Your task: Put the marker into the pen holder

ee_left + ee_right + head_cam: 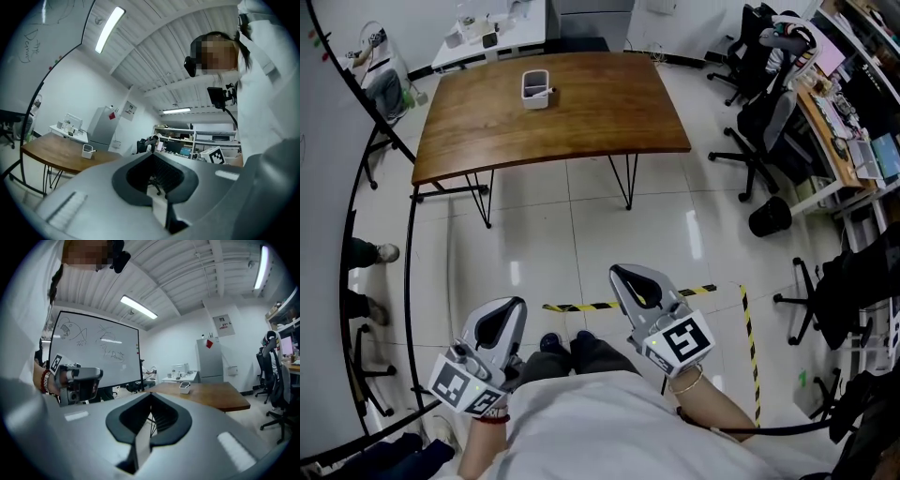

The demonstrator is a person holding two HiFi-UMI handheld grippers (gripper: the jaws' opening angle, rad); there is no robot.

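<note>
We stand on the pale tiled floor [581, 225] of an office, well back from the wooden worktop [600, 117]. The white pen holder [535, 90] stands on it, and the marker [551, 91] lies just beside its right side. Our left gripper [517, 304] and right gripper [619, 273] sit low by our body, their fingers closed on nothing.

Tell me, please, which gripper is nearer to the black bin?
Right. The right gripper sits below-left of the black bin; the left gripper is farther left.
</note>
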